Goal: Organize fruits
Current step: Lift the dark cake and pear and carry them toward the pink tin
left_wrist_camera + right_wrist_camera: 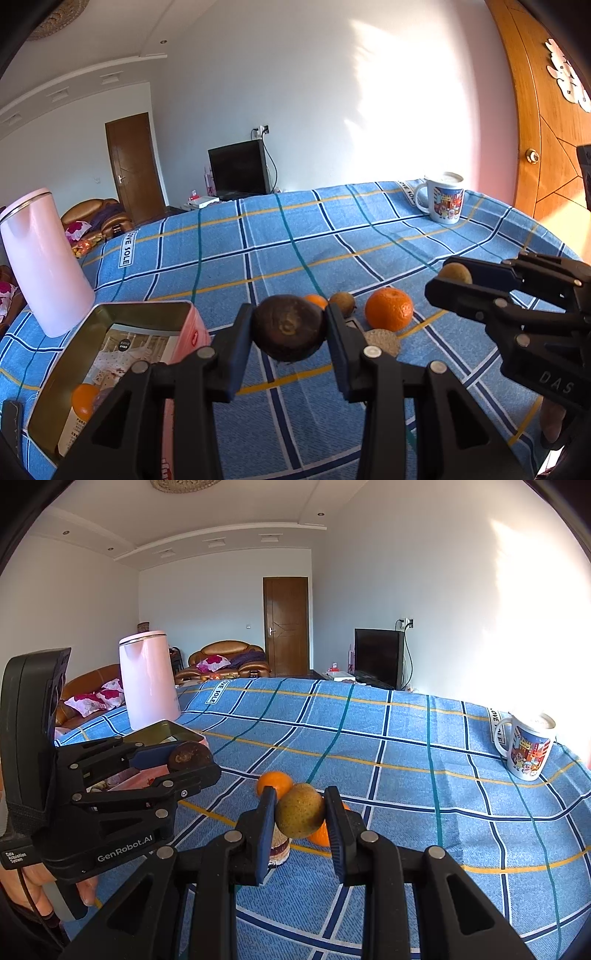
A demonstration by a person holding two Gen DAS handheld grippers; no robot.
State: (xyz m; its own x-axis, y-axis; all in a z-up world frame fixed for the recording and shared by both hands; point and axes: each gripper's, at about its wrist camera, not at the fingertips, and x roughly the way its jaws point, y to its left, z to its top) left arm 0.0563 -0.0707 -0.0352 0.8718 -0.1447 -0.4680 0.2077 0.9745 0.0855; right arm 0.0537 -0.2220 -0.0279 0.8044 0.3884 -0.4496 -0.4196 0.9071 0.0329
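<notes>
The left gripper (290, 328) clamps a dark brown round fruit (288, 326) between its two pads, held in the air just right of an open pink tin box (147, 332); the right gripper (300, 814) grips a yellow-green round fruit (300, 813) the same way, raised over the blue plaid tablecloth (258, 251). In the left wrist view a small orange (84, 400) lies inside the tin at its near left corner. On the cloth just beyond the left gripper lie a large orange (388, 308), a smaller orange (316, 301) partly hidden behind the dark fruit, a small brownish fruit (342, 303) between them, and a rough beige round fruit (382, 341) near the large orange. A pink kettle (44, 262) stands on the left, just behind the tin; a printed mug (443, 197) stands at the far right; a dark TV (238, 171) sits by the far wall.
</notes>
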